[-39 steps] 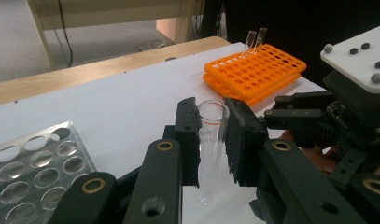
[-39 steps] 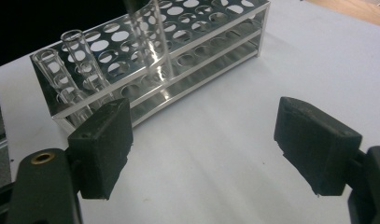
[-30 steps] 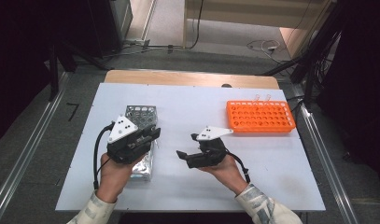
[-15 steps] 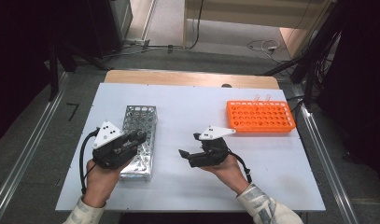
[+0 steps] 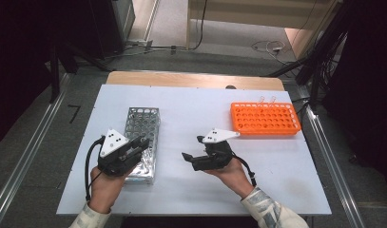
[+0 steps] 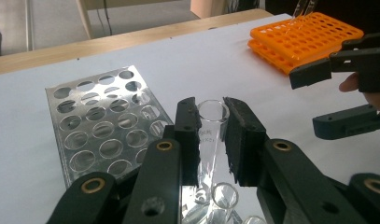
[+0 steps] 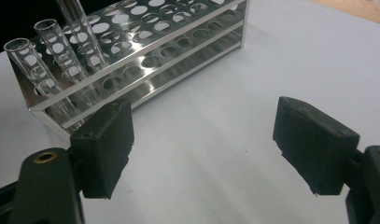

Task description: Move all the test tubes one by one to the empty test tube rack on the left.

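Note:
My left gripper is shut on a clear glass test tube, held upright over the near end of the metal tube rack. The tube's lower end reaches into the rack beside another glass tube. In the right gripper view, two short tubes stand in the rack's near corner and a taller one runs out of the top. My right gripper hovers open over the table's middle, with nothing between its jaws.
An orange plastic tube rack lies at the table's far right, with two clear tubes at its back edge. The white tabletop is bare between the racks. A wooden strip runs along the far edge.
My left gripper has moved left, nearer to me and downward with the tube, towards the near end of the metal rack. The right gripper has kept still.

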